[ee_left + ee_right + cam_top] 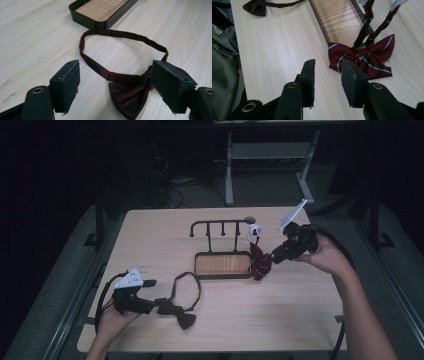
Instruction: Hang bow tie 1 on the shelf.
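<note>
The left gripper [115, 82] is spread wide, its 2 jaws straddling the knot of a dark maroon bow tie [130, 96] that lies flat on the wooden table [300, 320], its neck band [120, 33] looping toward the rack's tray [100, 12]. The right gripper [327, 75] is empty, its jaws a little apart, just short of a striped bow tie [364, 56] hanging by its strap from the hook rack [220, 224]. The fabric looks light, soft and limp; the bunched knot likely gives the firmest hold, since the band would sag and slip.

Both grippers' fingers [65, 85] apart.
</note>
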Tool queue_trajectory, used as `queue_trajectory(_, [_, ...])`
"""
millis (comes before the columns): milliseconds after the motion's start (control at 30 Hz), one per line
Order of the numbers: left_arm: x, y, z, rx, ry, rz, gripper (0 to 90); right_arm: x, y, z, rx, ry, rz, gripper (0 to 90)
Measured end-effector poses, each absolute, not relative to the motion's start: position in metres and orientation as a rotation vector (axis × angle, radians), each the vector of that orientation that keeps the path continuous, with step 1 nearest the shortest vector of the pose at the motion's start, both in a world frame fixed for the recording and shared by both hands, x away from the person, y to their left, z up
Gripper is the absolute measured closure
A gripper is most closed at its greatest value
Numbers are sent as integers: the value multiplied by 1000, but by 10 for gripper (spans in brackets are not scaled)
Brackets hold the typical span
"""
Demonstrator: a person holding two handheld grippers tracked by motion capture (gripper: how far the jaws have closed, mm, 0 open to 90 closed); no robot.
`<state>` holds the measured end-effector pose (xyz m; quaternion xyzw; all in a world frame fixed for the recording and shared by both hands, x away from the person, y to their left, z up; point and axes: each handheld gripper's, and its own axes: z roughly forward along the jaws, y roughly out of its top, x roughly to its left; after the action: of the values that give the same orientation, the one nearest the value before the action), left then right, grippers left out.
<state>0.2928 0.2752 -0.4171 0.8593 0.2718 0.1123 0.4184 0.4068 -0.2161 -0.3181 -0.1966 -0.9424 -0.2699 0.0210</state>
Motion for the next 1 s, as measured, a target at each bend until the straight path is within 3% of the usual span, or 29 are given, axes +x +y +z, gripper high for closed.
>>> queue_trajectory(1000, [300,267,-414,2192,671,245,265,360,-227,-368,-594,-2887,-921,534])
